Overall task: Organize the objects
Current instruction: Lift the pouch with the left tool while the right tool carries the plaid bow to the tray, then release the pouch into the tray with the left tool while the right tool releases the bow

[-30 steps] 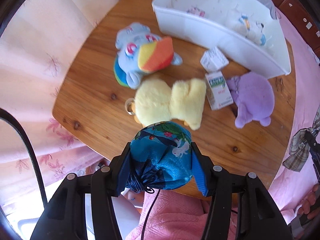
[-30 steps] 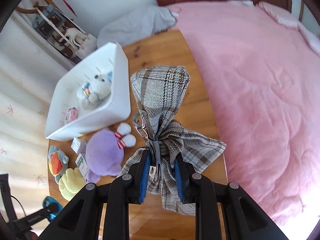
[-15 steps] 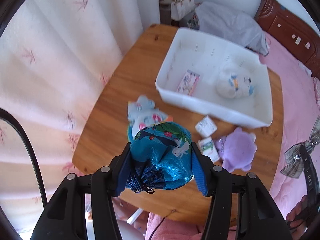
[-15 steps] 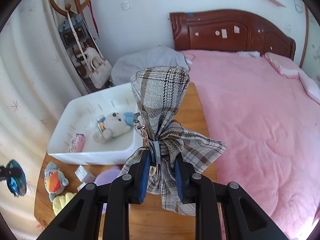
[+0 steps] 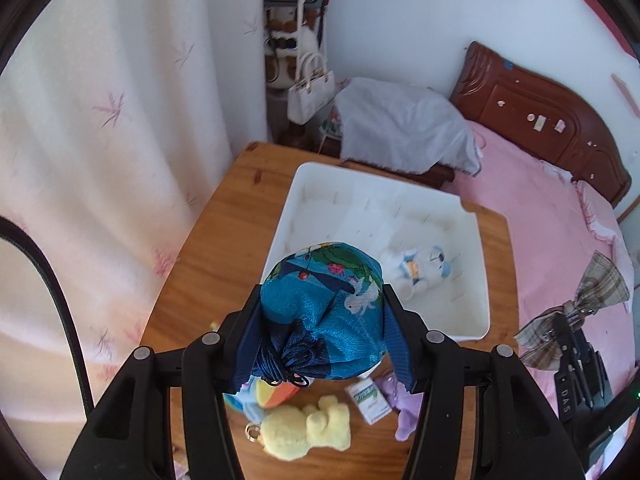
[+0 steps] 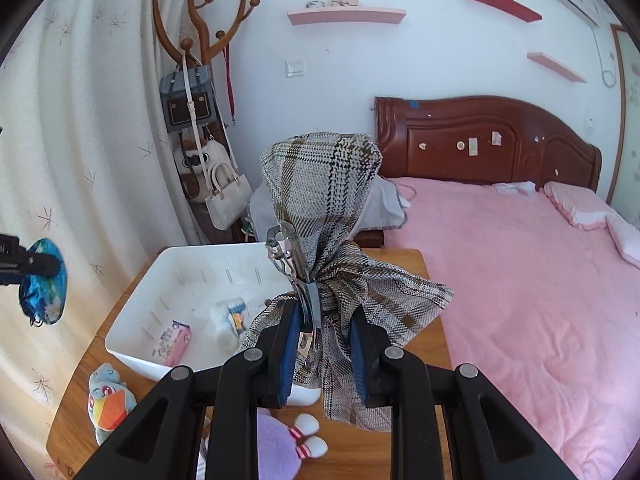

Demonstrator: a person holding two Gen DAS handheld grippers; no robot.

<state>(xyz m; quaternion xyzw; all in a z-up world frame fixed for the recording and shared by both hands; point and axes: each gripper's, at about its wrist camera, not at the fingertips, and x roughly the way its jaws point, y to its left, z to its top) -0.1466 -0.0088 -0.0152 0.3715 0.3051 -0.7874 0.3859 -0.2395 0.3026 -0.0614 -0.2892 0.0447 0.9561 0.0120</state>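
Left wrist view: left gripper [image 5: 325, 322] clamps a blue drawstring pouch [image 5: 322, 312] between its fingers; right gripper [image 6: 323, 332] pinches a plaid bow hair clip [image 6: 320, 240].

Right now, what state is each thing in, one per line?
Left gripper: shut on blue drawstring pouch, raised above the table.
Right gripper: shut on plaid bow clip.
White bin: open, holding white teddy and pink packet.
Yellow plush: lying on wooden table.
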